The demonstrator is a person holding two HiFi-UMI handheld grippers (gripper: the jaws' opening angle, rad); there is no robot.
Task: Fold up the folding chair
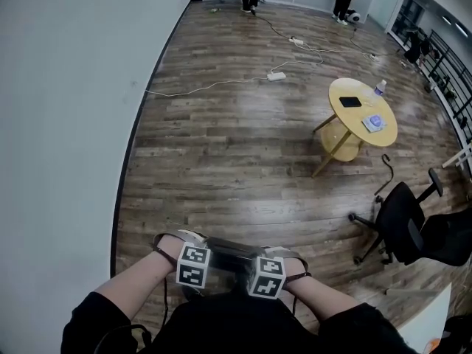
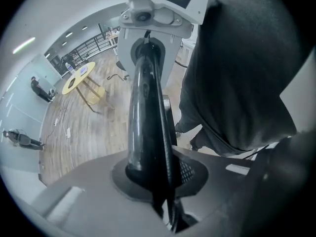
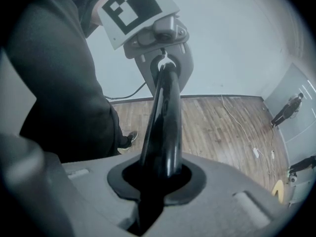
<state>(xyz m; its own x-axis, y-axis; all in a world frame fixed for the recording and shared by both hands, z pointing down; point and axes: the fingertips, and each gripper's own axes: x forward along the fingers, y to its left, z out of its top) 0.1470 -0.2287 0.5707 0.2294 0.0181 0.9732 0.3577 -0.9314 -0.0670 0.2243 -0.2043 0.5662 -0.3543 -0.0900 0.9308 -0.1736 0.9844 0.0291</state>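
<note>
Wooden floor (image 1: 221,146): stretching away ahead of the person.
Folding chair (image 1: 230,251): its glossy black top bar is sitting right in front of the person, running between both grippers.
Left gripper (image 2: 157,179): jaws are pinching narrowly on the bar.
Right gripper (image 3: 158,174): jaws are clamping the same bar, pointing steeply down.

No legible text, label or number anywhere.

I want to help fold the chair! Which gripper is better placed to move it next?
Right, but only just. The black chair tube sits centred in the shut right gripper, slightly skewed in the shut left gripper. Likely both move together.
</note>
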